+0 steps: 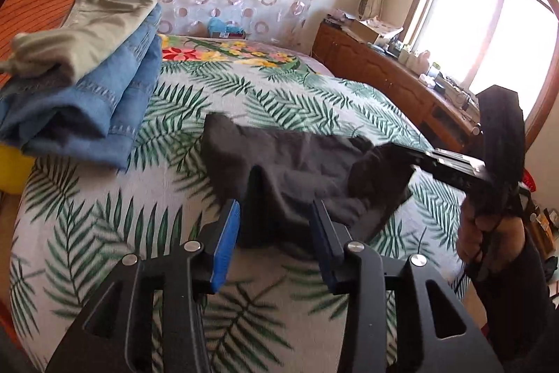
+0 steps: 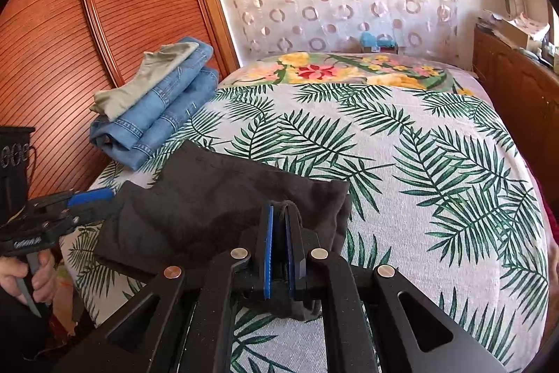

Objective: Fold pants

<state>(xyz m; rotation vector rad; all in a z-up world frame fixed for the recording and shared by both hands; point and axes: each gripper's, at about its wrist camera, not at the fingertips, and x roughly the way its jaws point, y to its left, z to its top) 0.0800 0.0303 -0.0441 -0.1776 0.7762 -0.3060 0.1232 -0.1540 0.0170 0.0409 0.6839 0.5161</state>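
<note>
Palm-printed woven bedspread (image 2: 401, 163) carries one limp dark pants (image 2: 216, 198); right gripper (image 2: 279, 229) clenches its bunched edge, left gripper (image 1: 276, 212) released.

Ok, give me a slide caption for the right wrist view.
Right gripper pinches the folded dark pants on a leaf-print bed; folded jeans wait behind.
</note>
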